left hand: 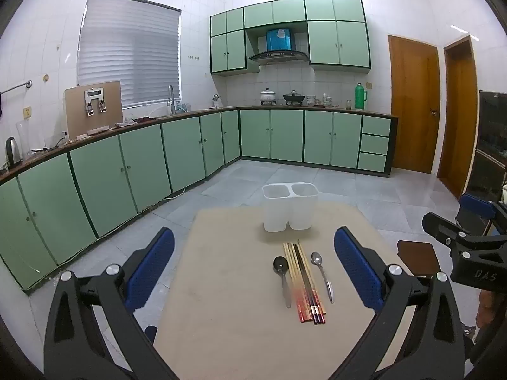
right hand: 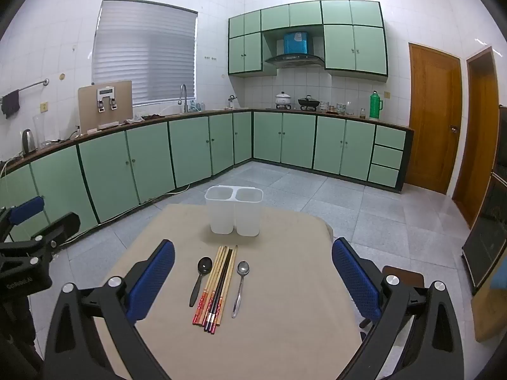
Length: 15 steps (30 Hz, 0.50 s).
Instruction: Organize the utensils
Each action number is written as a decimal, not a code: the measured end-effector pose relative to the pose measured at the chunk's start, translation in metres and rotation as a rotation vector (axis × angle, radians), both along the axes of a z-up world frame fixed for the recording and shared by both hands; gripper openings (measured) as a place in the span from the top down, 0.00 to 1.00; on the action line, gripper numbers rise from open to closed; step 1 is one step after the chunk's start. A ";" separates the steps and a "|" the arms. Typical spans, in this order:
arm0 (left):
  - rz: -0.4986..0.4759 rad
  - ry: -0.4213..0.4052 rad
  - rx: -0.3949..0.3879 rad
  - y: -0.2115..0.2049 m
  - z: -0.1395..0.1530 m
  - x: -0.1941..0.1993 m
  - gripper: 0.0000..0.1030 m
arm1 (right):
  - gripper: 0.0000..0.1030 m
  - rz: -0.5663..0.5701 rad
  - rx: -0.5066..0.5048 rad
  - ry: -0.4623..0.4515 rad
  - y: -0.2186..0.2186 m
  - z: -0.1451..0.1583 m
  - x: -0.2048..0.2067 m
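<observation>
Green kitchen cabinets [left hand: 152, 161] back a beige bench [right hand: 285, 300]. Ahead of the left gripper [left hand: 253, 272] and right gripper [right hand: 253, 281], both jaws fully spread and empty, lie chopsticks [right hand: 218, 285] between a black spoon [right hand: 199, 277] and a steel spoon [right hand: 240, 285]; a white two-compartment holder [right hand: 234, 213] stands upright beyond them.

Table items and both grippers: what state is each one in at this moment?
Left gripper: open, holding nothing.
Right gripper: open, holding nothing.
Holder: upright, both compartments empty.
Chopsticks: bundled, flat on the table.
Black spoon: flat, left of the chopsticks.
Metal spoon: flat, right of the chopsticks.
</observation>
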<state>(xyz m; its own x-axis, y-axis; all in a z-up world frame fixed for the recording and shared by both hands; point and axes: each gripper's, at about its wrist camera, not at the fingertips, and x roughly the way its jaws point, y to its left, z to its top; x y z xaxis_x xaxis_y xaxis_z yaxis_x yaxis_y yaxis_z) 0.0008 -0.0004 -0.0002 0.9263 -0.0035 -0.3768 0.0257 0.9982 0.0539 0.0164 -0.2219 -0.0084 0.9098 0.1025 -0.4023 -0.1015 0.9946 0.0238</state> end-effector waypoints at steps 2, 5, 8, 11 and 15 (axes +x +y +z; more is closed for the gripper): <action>0.003 0.000 0.003 -0.001 0.000 0.000 0.05 | 0.06 0.000 -0.001 -0.001 0.000 0.000 0.000; 0.004 0.000 0.003 -0.004 -0.001 0.003 0.05 | 0.06 -0.001 -0.001 -0.003 0.000 0.000 0.000; 0.006 -0.003 -0.003 0.000 -0.002 -0.001 0.05 | 0.06 -0.003 0.000 0.000 0.000 0.000 0.001; 0.012 -0.005 0.000 -0.002 -0.003 0.000 0.05 | 0.06 -0.003 0.002 0.000 -0.003 0.004 0.002; 0.017 -0.002 -0.012 0.000 -0.002 0.003 0.05 | 0.06 -0.003 0.005 -0.002 -0.003 0.002 0.003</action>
<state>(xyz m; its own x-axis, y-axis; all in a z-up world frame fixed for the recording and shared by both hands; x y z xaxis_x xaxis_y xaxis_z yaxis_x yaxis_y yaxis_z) 0.0037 0.0000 -0.0025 0.9269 0.0075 -0.3753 0.0090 0.9991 0.0423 0.0198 -0.2251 -0.0060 0.9108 0.1017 -0.4002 -0.0984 0.9947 0.0289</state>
